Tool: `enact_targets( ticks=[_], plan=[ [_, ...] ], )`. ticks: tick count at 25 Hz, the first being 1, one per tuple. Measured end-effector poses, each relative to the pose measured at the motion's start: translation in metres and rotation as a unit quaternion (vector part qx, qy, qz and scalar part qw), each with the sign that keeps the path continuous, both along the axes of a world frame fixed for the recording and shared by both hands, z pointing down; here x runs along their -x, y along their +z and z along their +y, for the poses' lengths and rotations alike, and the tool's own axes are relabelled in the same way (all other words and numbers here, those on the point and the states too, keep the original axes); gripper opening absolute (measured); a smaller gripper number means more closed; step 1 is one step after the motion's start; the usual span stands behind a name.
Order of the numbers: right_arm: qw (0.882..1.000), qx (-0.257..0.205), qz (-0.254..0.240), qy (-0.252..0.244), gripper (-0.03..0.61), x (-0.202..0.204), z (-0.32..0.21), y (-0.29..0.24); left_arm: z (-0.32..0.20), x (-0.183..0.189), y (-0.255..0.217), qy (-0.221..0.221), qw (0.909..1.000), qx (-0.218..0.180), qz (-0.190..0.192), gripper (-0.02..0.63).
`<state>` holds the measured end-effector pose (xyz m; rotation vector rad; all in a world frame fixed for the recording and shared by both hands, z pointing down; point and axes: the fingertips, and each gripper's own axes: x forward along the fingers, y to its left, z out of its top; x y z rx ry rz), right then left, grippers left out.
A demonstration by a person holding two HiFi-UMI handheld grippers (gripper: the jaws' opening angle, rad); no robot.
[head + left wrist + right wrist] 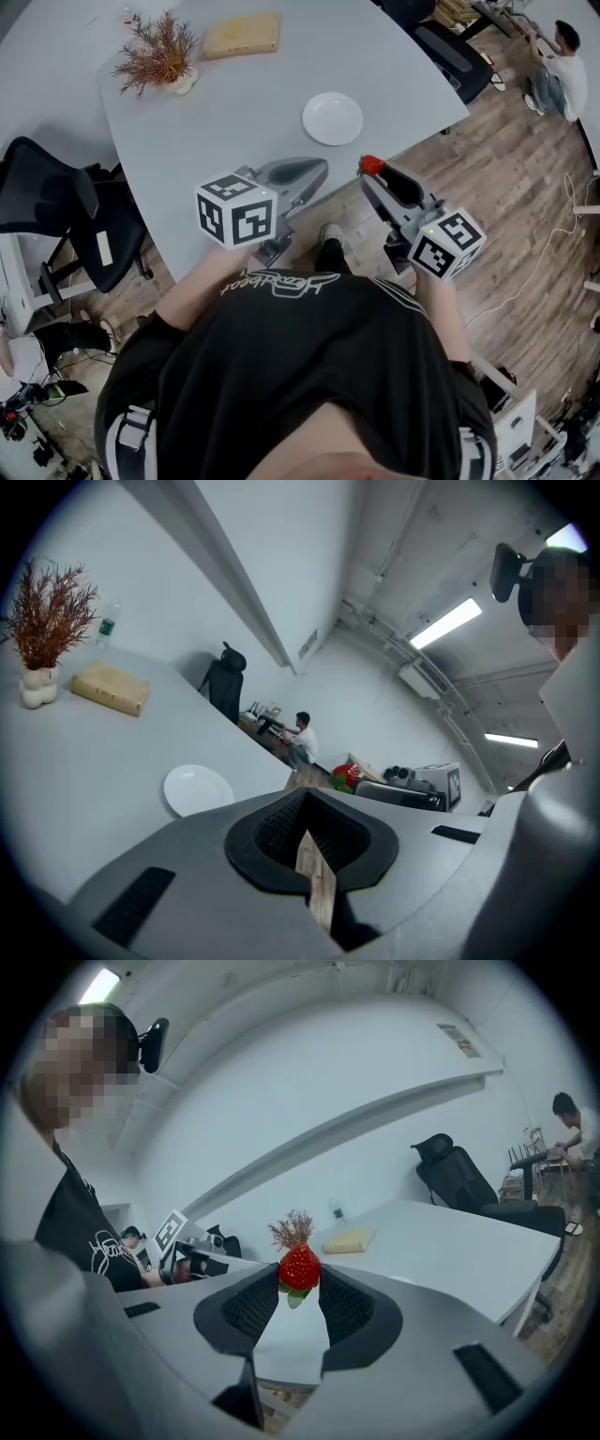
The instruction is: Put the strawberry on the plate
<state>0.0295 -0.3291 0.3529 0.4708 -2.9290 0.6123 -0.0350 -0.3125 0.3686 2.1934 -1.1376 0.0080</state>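
My right gripper (368,174) is shut on a red strawberry (370,165), held in the air just off the table's near edge. In the right gripper view the strawberry (299,1267) is pinched at the very tips of the black pads, its green leaves pointing down. A round, empty white plate (332,118) lies on the grey table (234,103), a little beyond and left of the berry. My left gripper (316,170) hovers shut over the table edge, holding nothing. The left gripper view shows the plate (198,789) ahead and the strawberry (344,774) off to the right.
A dried plant in a white vase (159,58) and a tan block (242,35) stand at the table's far side. A black chair (70,225) is at the left. Another person (561,64) crouches on the wooden floor (525,187) far right.
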Motion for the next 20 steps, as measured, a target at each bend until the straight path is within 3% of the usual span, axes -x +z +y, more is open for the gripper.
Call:
enact_targets(
  ticks=[8, 20],
  plan=[
    [1.000, 0.011, 0.011, -0.017, 0.126, 0.007, -0.032, 0.016, -0.029, 0.008, 0.019, -0.024, 0.9995, 0.019, 0.010, 0.006],
    [0.998, -0.027, 0.046, -0.042, 0.126, 0.023, -0.077, 0.023, -0.051, 0.019, 0.028, -0.060, 0.9975, 0.035, 0.013, 0.006]
  ],
)
